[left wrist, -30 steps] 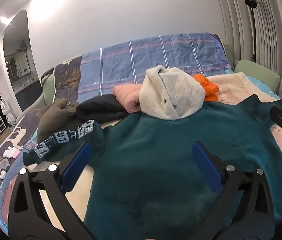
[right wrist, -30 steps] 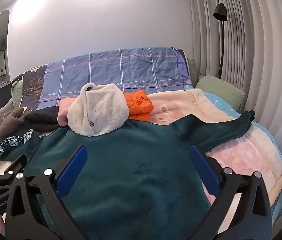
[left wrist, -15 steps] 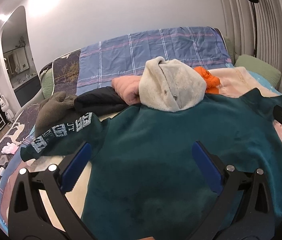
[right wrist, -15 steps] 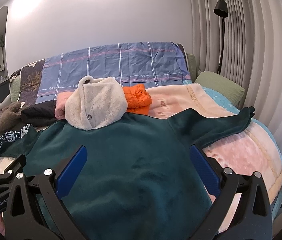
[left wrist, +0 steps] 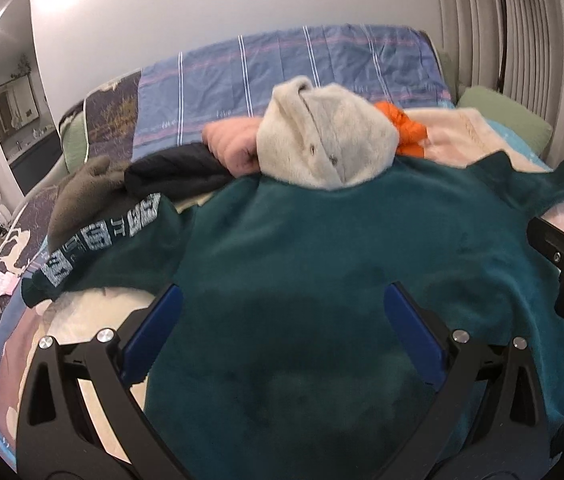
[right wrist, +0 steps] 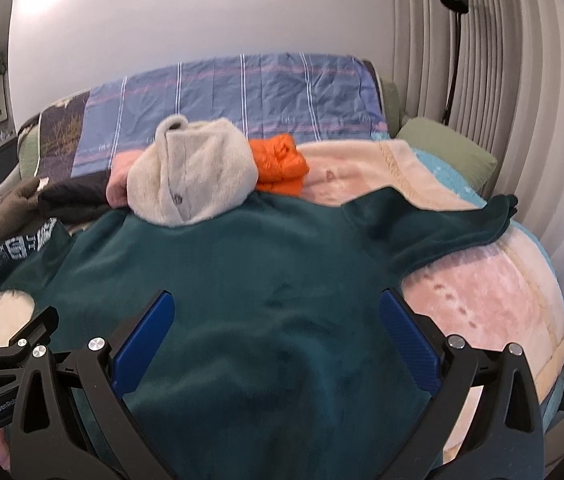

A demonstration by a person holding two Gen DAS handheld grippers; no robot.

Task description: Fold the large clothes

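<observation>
Left tool (left wrist: pixel 282 320) and right tool (right wrist: pixel 276 320): both spread wide, gripping nothing, poised side by side over the near hem of the green sweatshirt (right wrist: pixel 242 280). The garment lies flat on the bed (right wrist: pixel 481 300), body running straight ahead. Printed sleeve (left wrist: pixel 94 240) extends ahead-left, nearer the left tool; plain sleeve (right wrist: pixel 441 220) ahead-right, nearer the right.

Green sweatshirt (right wrist: pixel 266 280) spread flat on a bed (right wrist: pixel 481 292), right gripper (right wrist: pixel 278 332) wide apart above it, clothes pile (right wrist: pixel 194 172) behind.
</observation>
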